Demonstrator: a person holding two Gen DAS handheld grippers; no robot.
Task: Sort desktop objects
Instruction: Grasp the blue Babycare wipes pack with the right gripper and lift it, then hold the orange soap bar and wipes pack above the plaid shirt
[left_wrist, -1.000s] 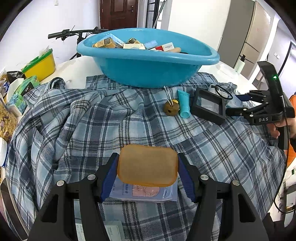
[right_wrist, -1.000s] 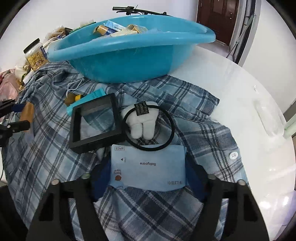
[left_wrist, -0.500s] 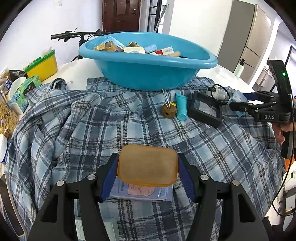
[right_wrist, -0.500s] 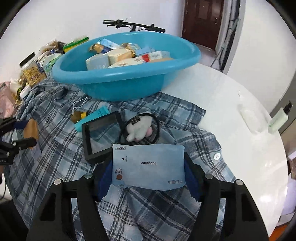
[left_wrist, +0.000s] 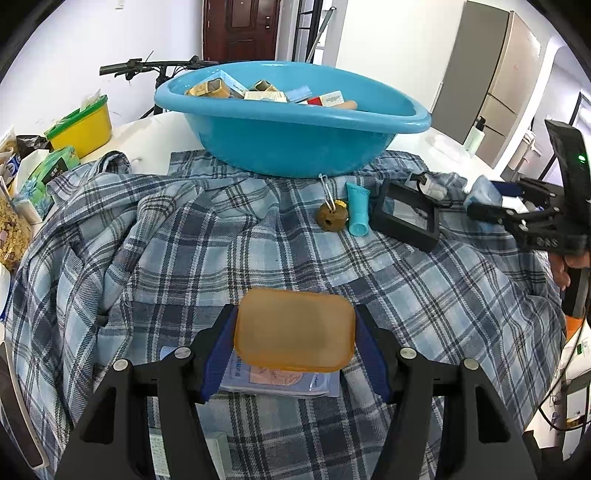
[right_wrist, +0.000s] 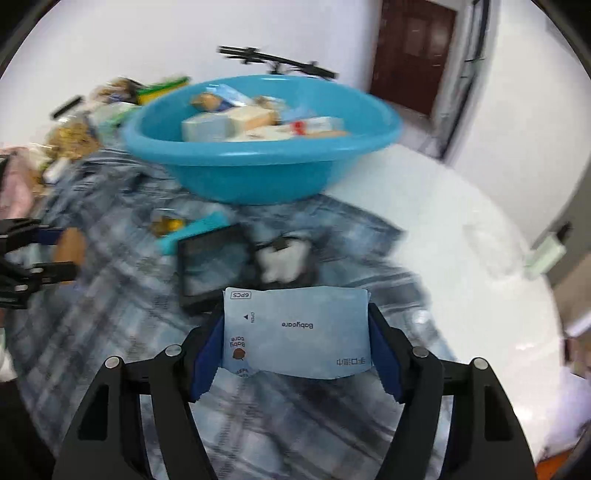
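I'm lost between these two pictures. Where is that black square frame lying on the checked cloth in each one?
Left wrist view: the black frame lies right of centre on the plaid cloth, just right of the small teal tube.
Right wrist view: it lies left of centre, blurred, just beyond the held blue wipes packet.
Shared landmark: the blue basin behind it in both.

Behind the table we're seeing a bike's handlebars (left_wrist: 155, 66) poking up in front of a dark brown door (left_wrist: 240, 29), and a tall grey fridge (left_wrist: 495, 77) is standing off to the right. A yellow tub with a green lid (left_wrist: 79, 127) is sitting by the table's left edge, with a green tissue pack (left_wrist: 48, 173) lying just beside it.
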